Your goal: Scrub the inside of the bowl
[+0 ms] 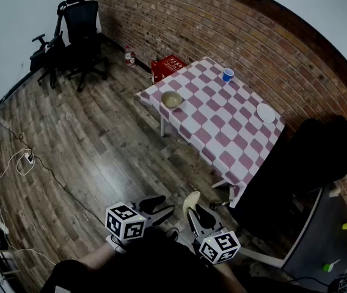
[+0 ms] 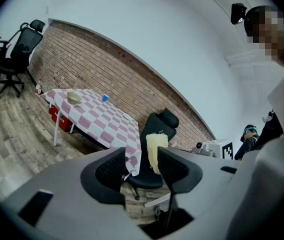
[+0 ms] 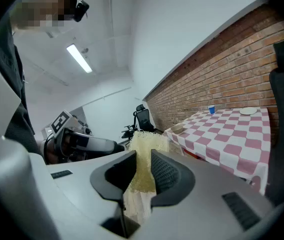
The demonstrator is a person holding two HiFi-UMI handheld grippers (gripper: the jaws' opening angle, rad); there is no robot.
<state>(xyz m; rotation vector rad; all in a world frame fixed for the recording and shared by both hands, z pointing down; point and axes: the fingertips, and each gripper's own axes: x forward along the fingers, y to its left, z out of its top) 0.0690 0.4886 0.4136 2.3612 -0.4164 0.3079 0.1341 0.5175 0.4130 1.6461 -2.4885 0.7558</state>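
Right gripper [image 1: 199, 215], nearest me at the bottom edge, is clenched on a yellow sponge [image 1: 190, 200]. The sponge's end sticks out past the jaws, which I judge leaves a free face for scrubbing. Left gripper [image 1: 164, 205], just beside it, is released with nothing between its jaws, probably kept free to steady the bowl [image 1: 172, 99]. That bowl sits far off on the far left corner of the checked table [image 1: 222, 127], well apart from both grippers.

Grey left gripper [image 1: 166, 205] and right gripper [image 1: 197, 211] — black jaws, black-and-white marker cubes [image 1: 126, 220]
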